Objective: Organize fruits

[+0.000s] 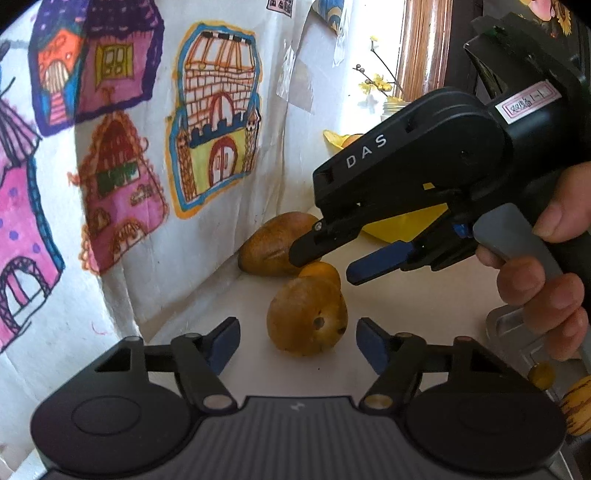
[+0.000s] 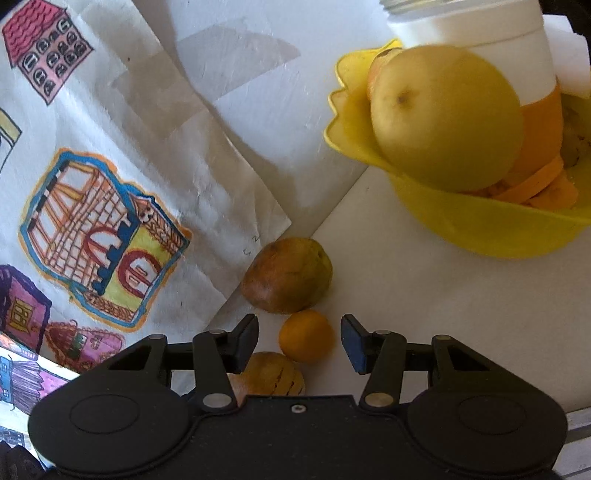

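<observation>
Fruit sorting looks, as a judgement, roughly partway through: the yellow bowl [image 2: 480,229] at the back of the desk [image 2: 424,314] already holds a large yellow pear [image 2: 443,118] and what seem to be orange pieces, partly hidden by a white jar [image 2: 480,33] standing behind them, while three fruits lie loose on the desk in front of the bowl. Going by size, the largest loose one is the brownish mango [image 2: 288,275], lying against the edge of the drawing paper [image 2: 110,203] nearest the bowl; next is a second brown-yellow fruit [image 1: 306,317], farthest from the bowl; smallest is the small orange [image 2: 306,335], between the other two and touching or almost touching both. Counted: one bowl, one jar, one pear clearly seen in the bowl, three loose fruits, and a striped fruit [image 1: 578,406] at the edge of the left view, well to the side of the bowl. The right gripper [image 2: 299,339] has its fingers apart, straddling the small orange without touching it, so that one is probably next. The left gripper [image 1: 297,343] also has its fingers spread, empty, facing the fruit farthest from the bowl. Moving all three loose fruits into the bowl appears to be what remains.
</observation>
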`<state>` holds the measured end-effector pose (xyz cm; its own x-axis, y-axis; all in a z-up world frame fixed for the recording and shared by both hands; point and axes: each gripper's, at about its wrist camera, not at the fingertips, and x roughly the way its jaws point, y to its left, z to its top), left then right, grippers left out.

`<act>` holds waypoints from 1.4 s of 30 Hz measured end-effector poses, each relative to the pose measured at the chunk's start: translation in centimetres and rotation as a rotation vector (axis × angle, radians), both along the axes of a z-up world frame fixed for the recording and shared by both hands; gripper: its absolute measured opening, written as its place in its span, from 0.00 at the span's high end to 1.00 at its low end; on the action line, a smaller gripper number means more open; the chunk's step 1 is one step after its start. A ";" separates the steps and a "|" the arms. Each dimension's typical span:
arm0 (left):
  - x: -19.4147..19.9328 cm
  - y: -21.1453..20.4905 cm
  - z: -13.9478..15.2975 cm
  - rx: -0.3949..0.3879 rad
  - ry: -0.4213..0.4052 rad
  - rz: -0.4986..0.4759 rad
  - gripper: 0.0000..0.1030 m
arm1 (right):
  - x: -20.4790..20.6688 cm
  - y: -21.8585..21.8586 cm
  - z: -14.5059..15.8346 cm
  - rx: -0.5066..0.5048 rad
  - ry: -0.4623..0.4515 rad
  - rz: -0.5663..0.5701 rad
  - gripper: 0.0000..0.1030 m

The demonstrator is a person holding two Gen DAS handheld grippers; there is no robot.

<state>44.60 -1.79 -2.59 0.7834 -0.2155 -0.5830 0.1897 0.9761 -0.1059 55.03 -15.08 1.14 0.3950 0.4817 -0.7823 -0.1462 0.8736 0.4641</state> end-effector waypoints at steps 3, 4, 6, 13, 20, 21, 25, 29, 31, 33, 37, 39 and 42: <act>0.3 0.0 -0.1 -0.009 -0.001 0.005 0.28 | 0.0 0.2 -0.4 -0.009 0.002 0.004 0.52; 0.4 0.0 -0.1 -0.008 -0.002 0.004 0.28 | 0.1 0.3 -0.6 -0.011 0.002 0.003 0.53; 0.7 -0.1 -0.1 -0.011 -0.004 -0.001 0.32 | 0.2 0.3 -1.0 -0.012 0.011 0.000 0.57; 1.2 -0.3 -0.4 -0.017 0.003 -0.018 0.47 | 0.4 0.5 -1.7 -0.009 0.018 0.005 0.64; 1.0 -0.6 -0.2 -0.026 0.008 -0.015 0.50 | 0.7 0.6 -2.2 0.006 0.032 -0.007 0.64; 0.9 -0.5 -0.2 -0.031 0.010 -0.016 0.51 | 0.8 0.6 -2.3 0.011 0.034 -0.011 0.65; 0.7 0.5 -0.2 -0.084 0.027 -0.015 0.52 | 0.8 0.5 -2.6 0.020 0.028 -0.017 0.65; 0.2 0.7 -0.2 -0.086 0.027 -0.021 0.52 | 0.3 0.4 -2.9 0.021 0.016 -0.013 0.65; 0.0 0.8 -0.1 -0.088 0.030 -0.023 0.52 | 0.1 0.3 -3.0 0.025 0.015 -0.014 0.65; -0.2 1.1 0.0 -0.095 0.032 -0.023 0.52 | -0.1 0.4 -3.0 0.024 0.009 -0.014 0.65; -1.2 1.4 0.6 -0.111 0.022 -0.026 0.52 | -1.2 0.0 -2.4 0.032 -0.007 -0.006 0.65; -2.1 1.4 1.0 -0.112 0.016 -0.032 0.52 | -1.5 -0.3 -1.9 0.032 -0.021 -0.002 0.65; -3.4 1.5 1.8 -0.120 0.009 -0.045 0.52 | -2.5 -1.0 -0.9 0.041 -0.045 0.010 0.65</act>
<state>41.19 -0.30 -0.81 0.7663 -0.3187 -0.5578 0.2311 0.9469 -0.2235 52.49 -16.05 0.28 0.4245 0.5172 -0.7431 -0.1767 0.8523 0.4923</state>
